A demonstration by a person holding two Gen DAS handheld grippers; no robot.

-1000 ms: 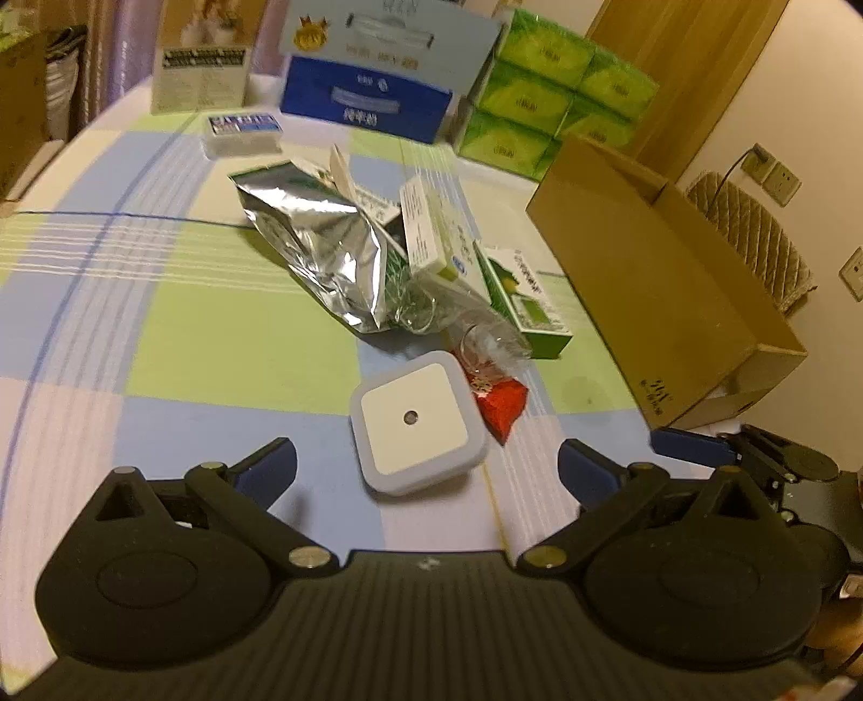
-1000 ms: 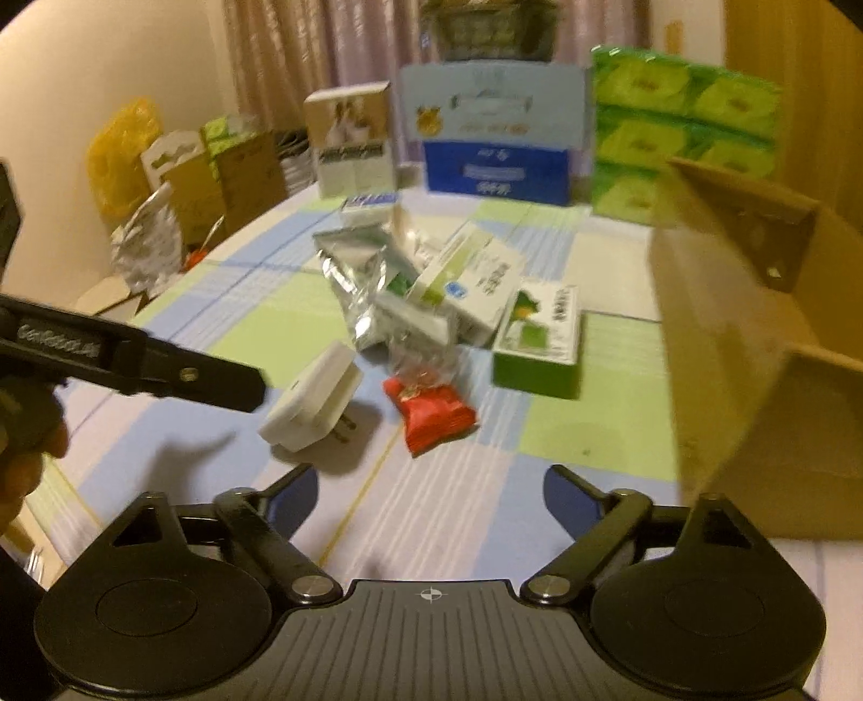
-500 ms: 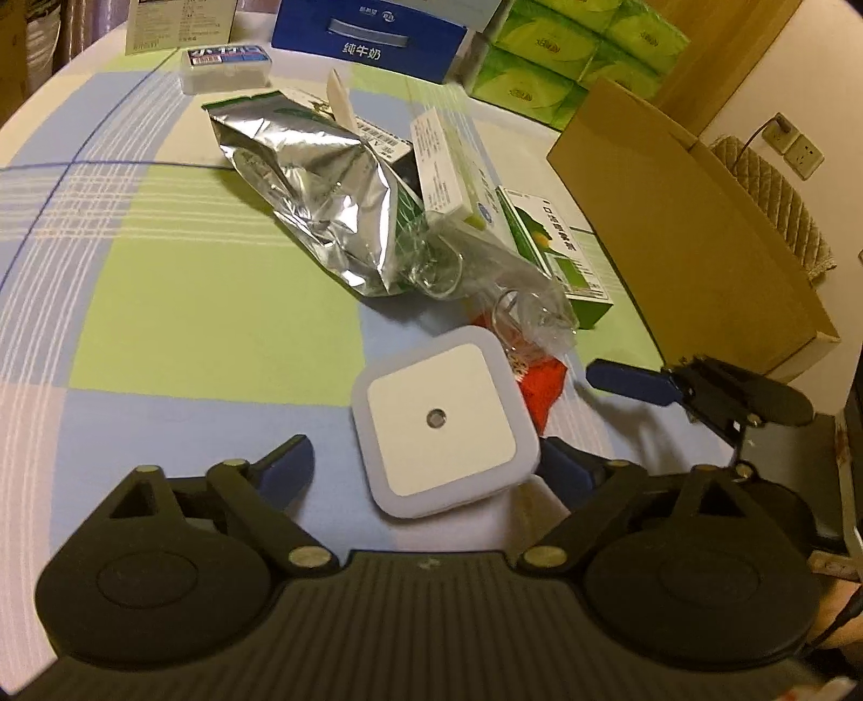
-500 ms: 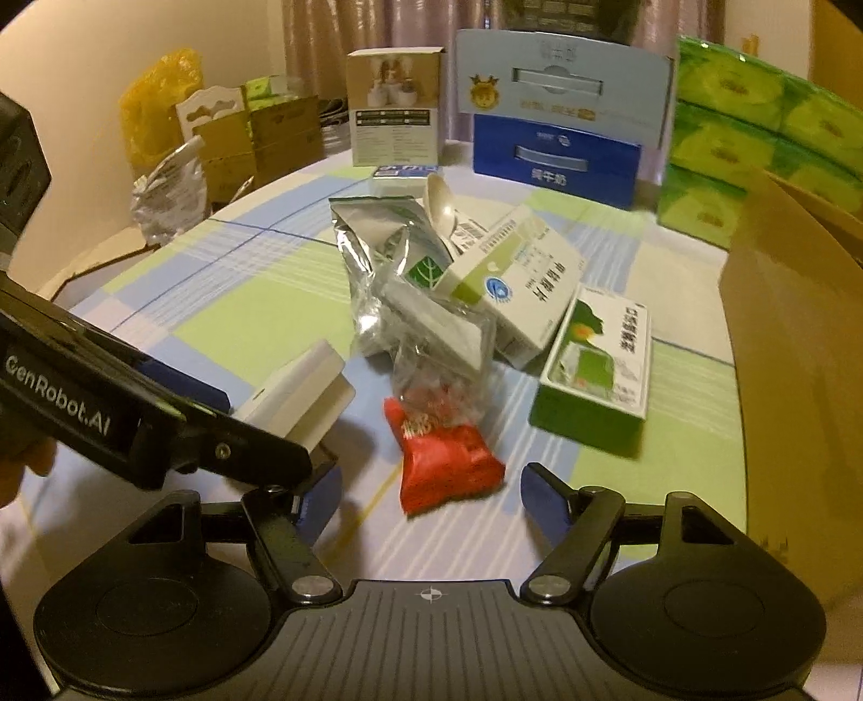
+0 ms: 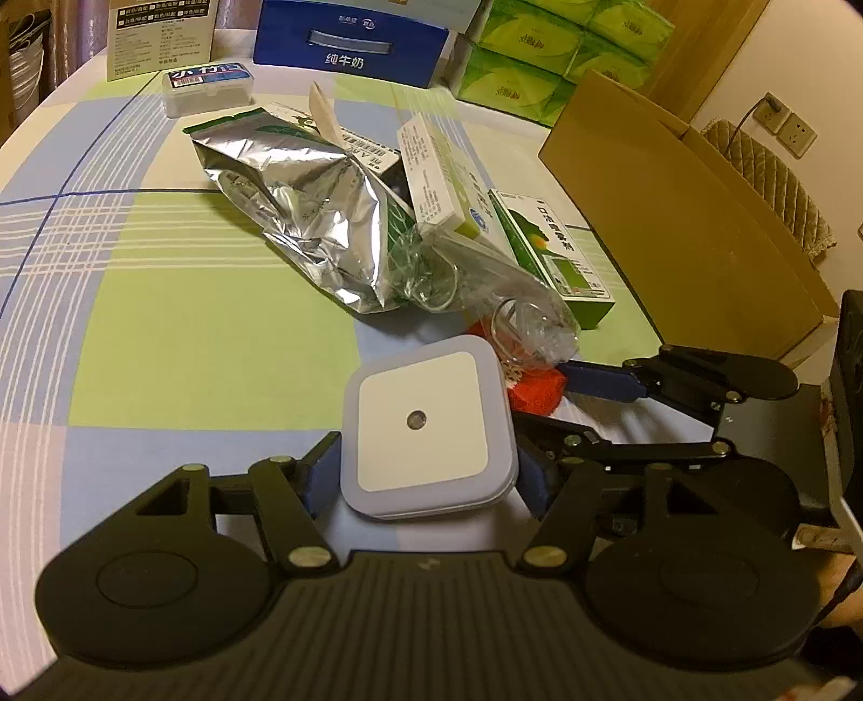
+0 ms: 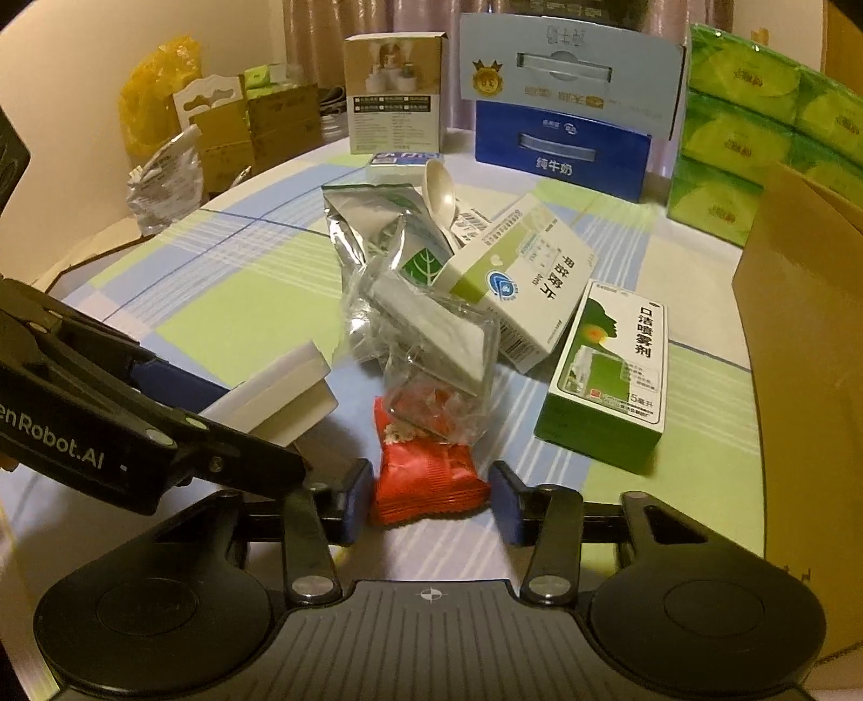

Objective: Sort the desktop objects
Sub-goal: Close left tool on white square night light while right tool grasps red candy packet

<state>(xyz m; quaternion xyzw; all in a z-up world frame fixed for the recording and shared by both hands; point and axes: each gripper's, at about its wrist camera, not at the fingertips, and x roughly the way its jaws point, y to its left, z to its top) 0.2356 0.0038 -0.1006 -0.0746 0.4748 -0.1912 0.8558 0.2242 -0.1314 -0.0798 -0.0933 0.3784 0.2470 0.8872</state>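
Room: dim, warm light; drawn curtains (image 6: 377, 16) at the back, a wooden door (image 5: 717, 38) and wall sockets (image 5: 785, 121) to one side.
Surface: round table under a checked cloth (image 5: 178, 345) of green, blue and white squares.
Far edge: blue milk carton case (image 6: 561, 153), stacked green tissue packs (image 6: 755, 129), a white printed box (image 6: 396, 94).
Side of table: open brown cardboard box (image 5: 679, 215), standing just beside the clutter.
Clutter in the middle: crumpled silver foil bag (image 5: 302, 210), white and green medicine box (image 6: 518, 275), green spray box (image 6: 609, 377), clear plastic wrapper (image 6: 431, 345), pale plastic spoon (image 6: 439, 194).
Left gripper (image 5: 429, 474): blue pads pressed against both sides of the square white night light (image 5: 426, 426), gripping it just above the cloth near the clutter's front edge.
Right gripper (image 6: 431, 499): jaws narrowly parted around the red snack packet (image 6: 426, 474), which lies on the cloth; whether the pads touch it I cannot tell.
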